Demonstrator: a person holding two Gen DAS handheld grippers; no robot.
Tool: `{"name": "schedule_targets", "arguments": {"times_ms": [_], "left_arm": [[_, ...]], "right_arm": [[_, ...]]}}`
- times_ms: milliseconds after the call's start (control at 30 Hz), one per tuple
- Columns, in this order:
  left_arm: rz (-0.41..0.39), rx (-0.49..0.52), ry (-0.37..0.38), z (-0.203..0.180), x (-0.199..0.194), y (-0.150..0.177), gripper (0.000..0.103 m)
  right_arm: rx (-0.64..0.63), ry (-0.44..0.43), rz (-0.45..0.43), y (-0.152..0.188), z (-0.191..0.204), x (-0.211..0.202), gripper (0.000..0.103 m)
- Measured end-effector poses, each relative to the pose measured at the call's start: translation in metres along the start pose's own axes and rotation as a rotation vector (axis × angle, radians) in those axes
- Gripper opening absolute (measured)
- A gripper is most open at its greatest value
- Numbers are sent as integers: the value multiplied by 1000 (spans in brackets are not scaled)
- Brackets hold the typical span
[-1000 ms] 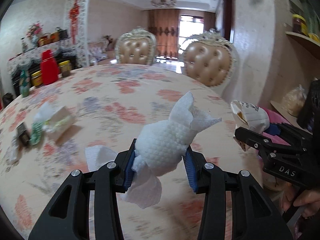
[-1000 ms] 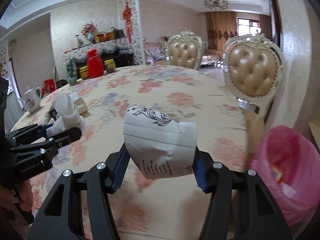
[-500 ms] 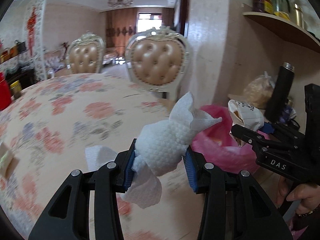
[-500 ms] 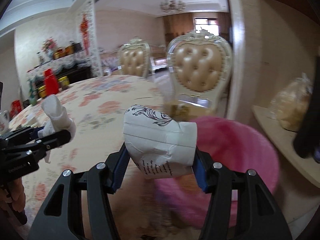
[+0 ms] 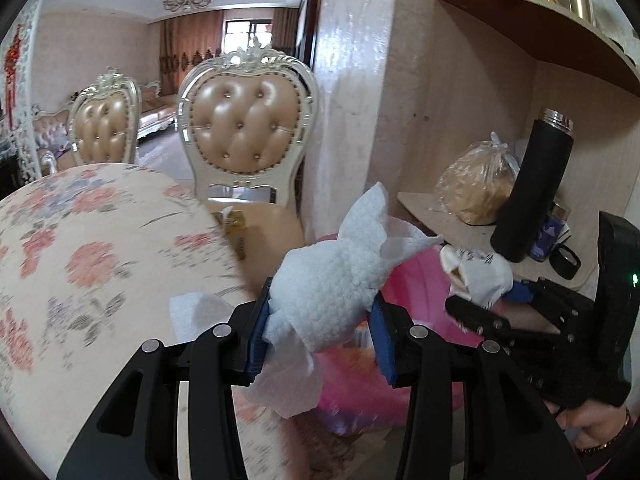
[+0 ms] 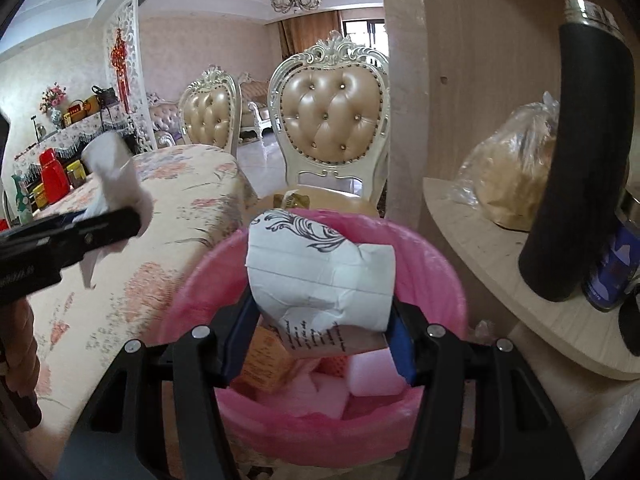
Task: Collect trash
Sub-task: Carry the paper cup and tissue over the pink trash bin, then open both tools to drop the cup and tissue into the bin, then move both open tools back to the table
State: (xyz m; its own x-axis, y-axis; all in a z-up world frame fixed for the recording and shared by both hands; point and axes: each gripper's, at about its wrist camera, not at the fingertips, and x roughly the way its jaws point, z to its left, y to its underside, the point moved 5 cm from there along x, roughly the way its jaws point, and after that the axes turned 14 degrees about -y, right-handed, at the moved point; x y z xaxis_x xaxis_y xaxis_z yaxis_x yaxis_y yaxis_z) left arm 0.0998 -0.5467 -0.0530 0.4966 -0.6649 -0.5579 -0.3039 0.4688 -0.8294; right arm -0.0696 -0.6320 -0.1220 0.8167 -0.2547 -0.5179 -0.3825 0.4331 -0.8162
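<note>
Right gripper [image 6: 320, 312] is clamped on a crumpled paper cup [image 6: 320, 276] — held directly above the pink-lined trash bin [image 6: 432, 248], where foam scraps are seen. Left gripper [image 5: 320, 332] is closed on a wadded tissue [image 5: 332, 300] — held beside the floral tabletop [image 5: 100, 264], near the bin.

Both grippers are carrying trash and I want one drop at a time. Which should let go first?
Probably the right gripper: its crumpled paper cup hangs over the pink-lined bin. The left gripper with its tissue wad seems nearer the rim.
</note>
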Motion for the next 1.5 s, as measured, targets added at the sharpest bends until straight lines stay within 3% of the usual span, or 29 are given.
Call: {"name": "schedule_targets", "arguments": {"times_ms": [233, 267, 333, 400, 500, 800, 867, 967, 1200, 1500], "left_arm": [[31, 24, 54, -36, 36, -8, 45], [40, 28, 55, -41, 43, -8, 51], [47, 14, 74, -45, 49, -9, 86], [12, -18, 38, -41, 46, -12, 93], [-3, -25, 22, -32, 37, -14, 93], [-18, -51, -155, 43, -17, 6, 93], [-23, -63, -192, 61, -31, 14, 93], [-31, -68, -256, 87, -53, 28, 94], [-19, -76, -437, 169, -110, 75, 95], [11, -267, -651, 305, -187, 132, 95]], "right_arm": [[15, 4, 19, 4, -21, 3, 61], [12, 3, 25, 5, -21, 4, 66], [11, 2, 21, 7, -24, 3, 70], [14, -4, 15, 9, -23, -1, 72], [6, 1, 6, 10, -19, -10, 74], [-3, -29, -11, 13, 7, -28, 75], [-12, -50, -20, 12, 21, -30, 81], [-25, -92, -21, 9, 43, -28, 82], [-127, -218, 36, 7, 134, -3, 85], [-241, -414, 110, 10, 280, 36, 85]]}}
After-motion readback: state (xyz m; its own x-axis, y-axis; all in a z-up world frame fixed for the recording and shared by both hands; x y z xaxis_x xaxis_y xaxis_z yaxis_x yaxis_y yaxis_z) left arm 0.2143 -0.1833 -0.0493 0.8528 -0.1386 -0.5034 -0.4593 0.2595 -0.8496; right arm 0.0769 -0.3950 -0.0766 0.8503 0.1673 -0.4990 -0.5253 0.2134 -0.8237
